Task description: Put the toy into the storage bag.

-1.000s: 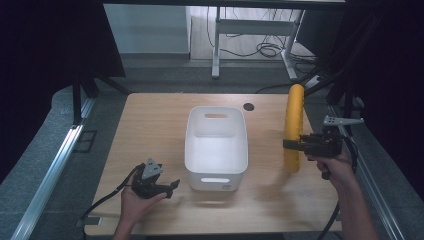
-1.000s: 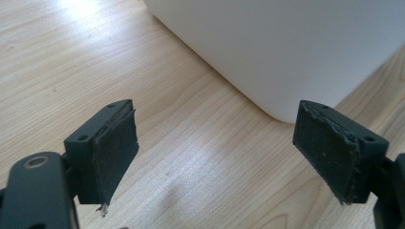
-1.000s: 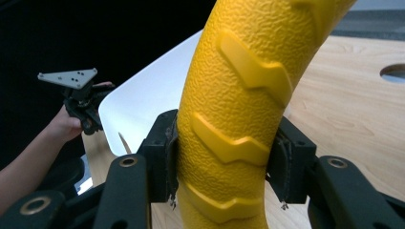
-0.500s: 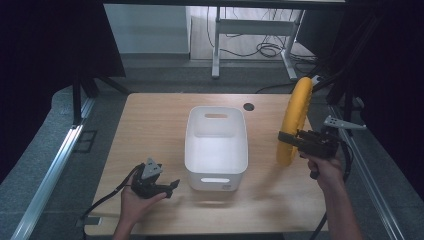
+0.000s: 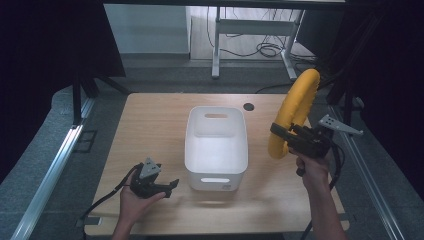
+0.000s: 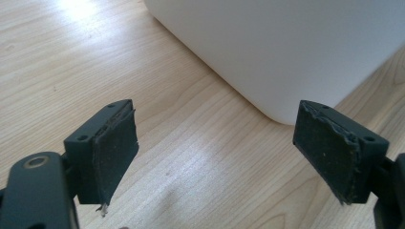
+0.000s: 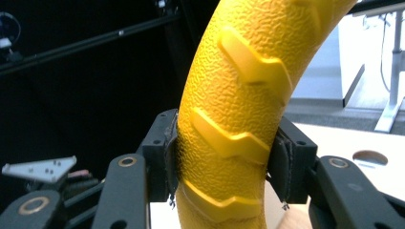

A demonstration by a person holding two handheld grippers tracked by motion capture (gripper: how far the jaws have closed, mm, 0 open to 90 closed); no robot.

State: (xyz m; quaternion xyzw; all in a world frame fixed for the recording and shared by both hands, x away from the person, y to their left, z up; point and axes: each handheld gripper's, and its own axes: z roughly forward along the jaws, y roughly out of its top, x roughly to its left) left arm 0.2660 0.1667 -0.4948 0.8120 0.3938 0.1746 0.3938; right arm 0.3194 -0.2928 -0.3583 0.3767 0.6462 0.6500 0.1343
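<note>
A curved yellow rubber ring with raised tread (image 5: pixel 294 111) (image 7: pixel 234 109) is held upright above the table's right side, right of the white bin (image 5: pixel 216 142). My right gripper (image 5: pixel 280 135) (image 7: pixel 224 160) is shut on its lower part, both pads pressed into the rubber. My left gripper (image 5: pixel 170 186) (image 6: pixel 217 152) rests on the wooden table (image 5: pixel 150 130) at the front left, open, nothing between its pads. The bin's white wall (image 6: pixel 291 43) lies just ahead of it.
The white bin stands in the table's middle and looks empty inside. A round cable hole (image 5: pixel 248 106) sits at the table's far edge. Metal rails (image 5: pixel 55 165) flank the table. A desk frame and cables (image 5: pixel 260 45) lie on the floor beyond.
My right gripper has carried the yellow ring left toward the bin and slightly up, tilting its top rightward. The left gripper has stayed where it was.
</note>
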